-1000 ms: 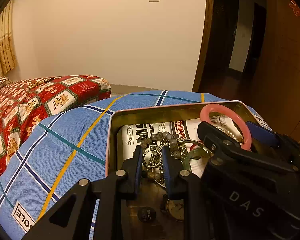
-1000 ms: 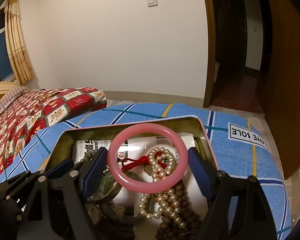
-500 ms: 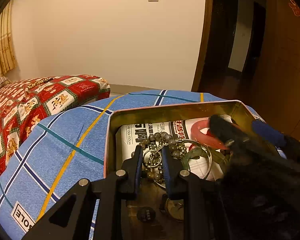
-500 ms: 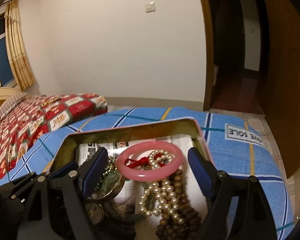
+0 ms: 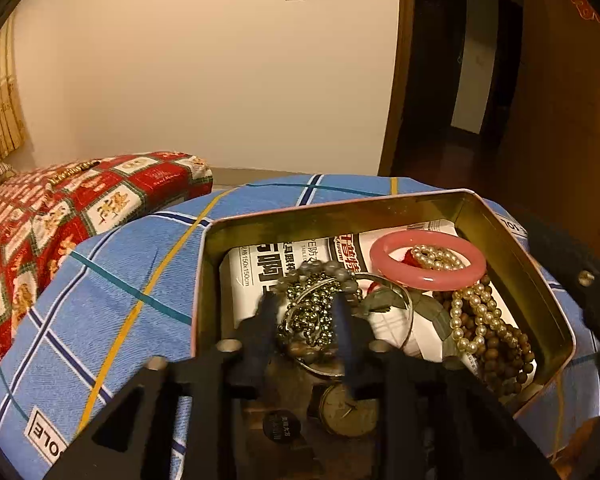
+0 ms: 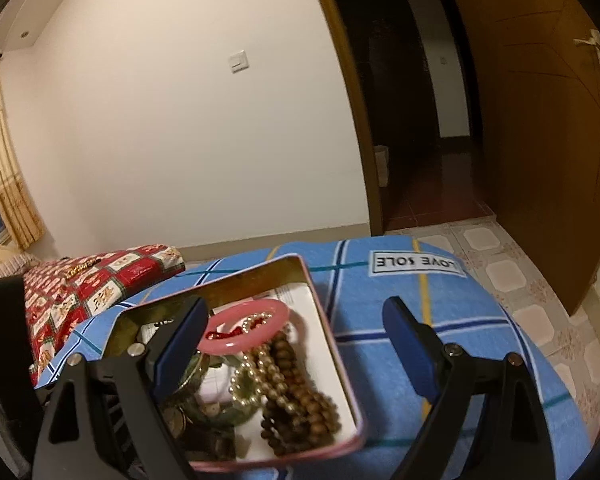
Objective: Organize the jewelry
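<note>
An open tin (image 5: pixel 340 210) with a gold inside sits on a blue checked cloth. Its jewelry includes a pink bangle (image 5: pixel 428 280), a pearl strand (image 5: pixel 466 320), brown wooden beads (image 5: pixel 504 360), a small watch (image 5: pixel 346 410) and a dark metallic bead bracelet (image 5: pixel 312 308). My left gripper (image 5: pixel 304 320) reaches into the tin. Its jaws are opening, with the bead bracelet lying loose between them. My right gripper (image 6: pixel 296 344) hovers over the tin's right wall (image 6: pixel 332 340), its jaws opening wide and holding nothing. The pink bangle (image 6: pixel 228 347) lies flat in the tin on the pearls (image 6: pixel 244 376).
The blue checked cloth (image 5: pixel 120 280) covers a rounded surface that drops away on all sides. A red patterned bedcover (image 5: pixel 40 216) lies to the left. A tiled floor (image 6: pixel 500 272) and a wooden door (image 6: pixel 540 140) are on the right.
The right gripper let the pink bangle down into the tin, then drew back to the right and rolled. The left jaws spread apart off the bead bracelet.
</note>
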The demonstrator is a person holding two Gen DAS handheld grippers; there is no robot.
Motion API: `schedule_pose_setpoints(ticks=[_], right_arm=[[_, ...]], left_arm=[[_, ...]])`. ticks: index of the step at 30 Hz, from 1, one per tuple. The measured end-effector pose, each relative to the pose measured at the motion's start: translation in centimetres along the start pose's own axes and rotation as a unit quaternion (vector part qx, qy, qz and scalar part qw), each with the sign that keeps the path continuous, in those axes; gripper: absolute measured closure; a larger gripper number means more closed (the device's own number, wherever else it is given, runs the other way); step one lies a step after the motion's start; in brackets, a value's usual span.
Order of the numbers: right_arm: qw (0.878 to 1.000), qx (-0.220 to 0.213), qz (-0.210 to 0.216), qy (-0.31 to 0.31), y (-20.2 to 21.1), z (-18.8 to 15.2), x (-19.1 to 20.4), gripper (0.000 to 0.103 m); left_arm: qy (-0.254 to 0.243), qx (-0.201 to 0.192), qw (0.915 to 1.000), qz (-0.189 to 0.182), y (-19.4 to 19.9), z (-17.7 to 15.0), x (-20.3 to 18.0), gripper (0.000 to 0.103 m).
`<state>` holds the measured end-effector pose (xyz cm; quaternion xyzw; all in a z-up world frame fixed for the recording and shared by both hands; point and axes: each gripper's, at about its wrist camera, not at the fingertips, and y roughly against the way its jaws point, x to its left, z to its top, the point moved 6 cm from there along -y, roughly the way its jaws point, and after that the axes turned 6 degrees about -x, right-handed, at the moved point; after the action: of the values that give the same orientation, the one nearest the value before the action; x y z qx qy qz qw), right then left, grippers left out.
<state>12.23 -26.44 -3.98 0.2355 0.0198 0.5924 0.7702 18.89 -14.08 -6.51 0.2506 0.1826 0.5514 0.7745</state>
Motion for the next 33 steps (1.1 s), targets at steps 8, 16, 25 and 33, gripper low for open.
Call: schedule_pose_setpoints(ticks=[8,16,25,33], right_arm=[[0.999,-0.038,-0.024,0.002,3.2,-0.2,-1.1,0.001],[0.993,-0.085,-0.057,0.054,6.4,-0.7,-0.8,0.000],[0.988,-0.121,-0.049,0.085,10.5,-2.0,0.5,0.000],[0.986,-0.150,-0.038,0.065,12.6,-2.1,0.3,0.000]], left_arm=[[0.003,-0.074,0.9972,0.004,4.6,0.2,-0.2,0.034],[0.009,-0.099,0.9939,0.048,8.3,-2.2,1.5,0.034],[0.018,-0.125,0.9895,0.071,11.8,-4.3,2.7,0.033],[0.011,-0.154,0.9846,0.082,14.2,-5.2,2.4,0.027]])
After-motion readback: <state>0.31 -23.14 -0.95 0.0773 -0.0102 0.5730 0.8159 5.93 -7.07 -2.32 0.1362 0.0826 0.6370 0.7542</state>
